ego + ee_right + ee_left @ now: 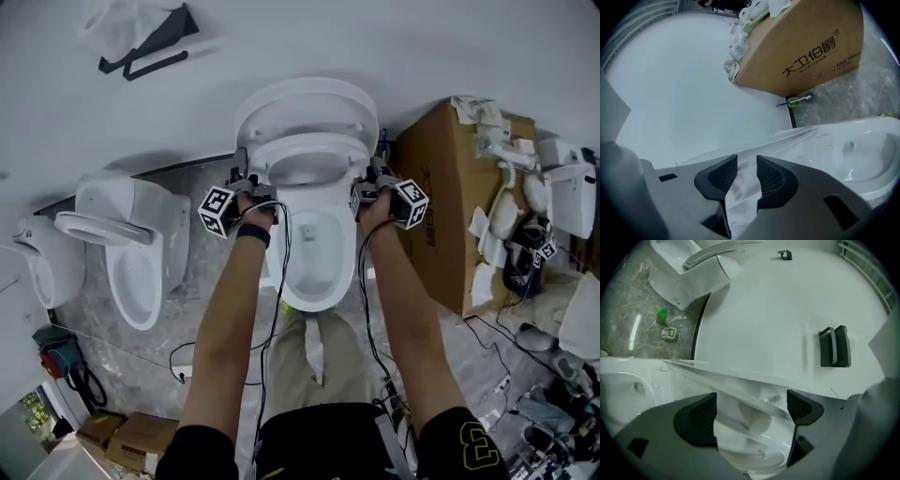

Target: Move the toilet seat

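Head view shows a person standing over a white ceramic toilet bowl (323,302), one gripper at each side of it. The white plastic toilet seat (309,142) sits over the bowl's rear half, tilted up off the rim, with the round white lid (305,98) upright behind it against the wall. At the bowl's left side, the left gripper (255,187) has its jaws spread wide, the seat's edge running between them without either pad clearly pressing on it. At the bowl's right side, the right gripper (367,187) has its jaws drawn narrow and appears to pinch the seat's thin rim. A brown cardboard box (441,216) stands right of the bowl
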`<state>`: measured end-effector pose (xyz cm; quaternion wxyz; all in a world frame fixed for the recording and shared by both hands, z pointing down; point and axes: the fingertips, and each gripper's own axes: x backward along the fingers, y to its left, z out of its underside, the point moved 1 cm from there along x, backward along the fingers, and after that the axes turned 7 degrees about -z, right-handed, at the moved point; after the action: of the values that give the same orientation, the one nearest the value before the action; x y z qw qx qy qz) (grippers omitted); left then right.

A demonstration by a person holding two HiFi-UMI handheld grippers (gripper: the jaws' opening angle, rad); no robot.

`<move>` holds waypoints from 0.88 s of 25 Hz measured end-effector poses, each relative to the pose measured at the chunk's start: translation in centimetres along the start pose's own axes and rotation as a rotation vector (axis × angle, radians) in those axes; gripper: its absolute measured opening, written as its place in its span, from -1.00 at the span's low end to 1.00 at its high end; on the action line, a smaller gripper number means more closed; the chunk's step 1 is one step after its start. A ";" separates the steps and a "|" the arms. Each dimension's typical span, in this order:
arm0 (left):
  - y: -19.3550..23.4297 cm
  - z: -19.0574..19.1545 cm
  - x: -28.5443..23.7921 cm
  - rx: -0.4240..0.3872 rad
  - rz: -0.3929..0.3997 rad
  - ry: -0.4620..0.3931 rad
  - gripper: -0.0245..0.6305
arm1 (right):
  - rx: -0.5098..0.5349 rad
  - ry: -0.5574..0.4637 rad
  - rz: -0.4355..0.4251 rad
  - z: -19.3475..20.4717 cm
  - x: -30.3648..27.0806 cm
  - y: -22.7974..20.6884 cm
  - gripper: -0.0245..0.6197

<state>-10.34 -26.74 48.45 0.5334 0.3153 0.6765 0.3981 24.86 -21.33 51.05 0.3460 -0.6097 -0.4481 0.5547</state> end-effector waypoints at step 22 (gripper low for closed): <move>-11.6 7.3 32.9 -1.090 0.235 0.162 -0.59 | 1.278 0.583 -0.250 15.6 30.1 14.9 -0.84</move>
<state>-10.87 -2.88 21.96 0.5177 0.0357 0.3720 0.7696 11.40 0.18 24.01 0.8025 -0.3553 0.0088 0.4793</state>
